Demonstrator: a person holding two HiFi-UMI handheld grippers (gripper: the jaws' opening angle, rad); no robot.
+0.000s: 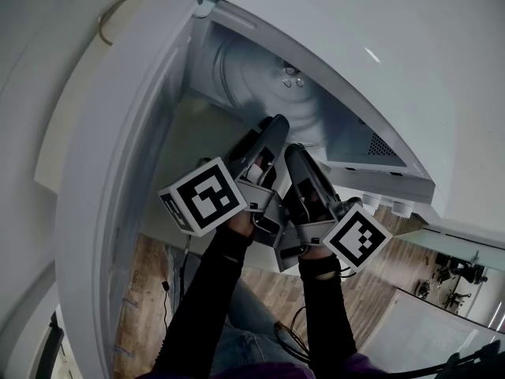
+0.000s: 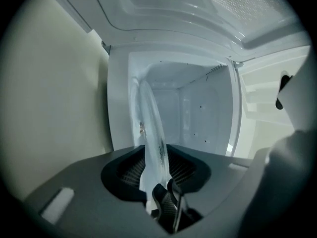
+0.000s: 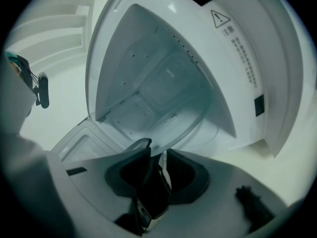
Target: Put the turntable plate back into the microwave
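Microwave (image 1: 379,61) stands with its door (image 1: 118,180) swung open at 9 o'clock in the head view and its cavity (image 1: 209,54) at 12 o'clock. Turntable plate (image 1: 252,73), clear glass, reaches into the cavity, with its near rim towards 6 o'clock carried by both grippers. Whether it rests on the cavity floor cannot be determined. Left gripper (image 1: 272,126) has its jaws closed narrow on the rim; its own view shows the glass edge-on between the ribbed pads (image 2: 131,170). Right gripper (image 1: 294,155), just beside it at 4 o'clock, likewise clamps the rim between narrow jaws.
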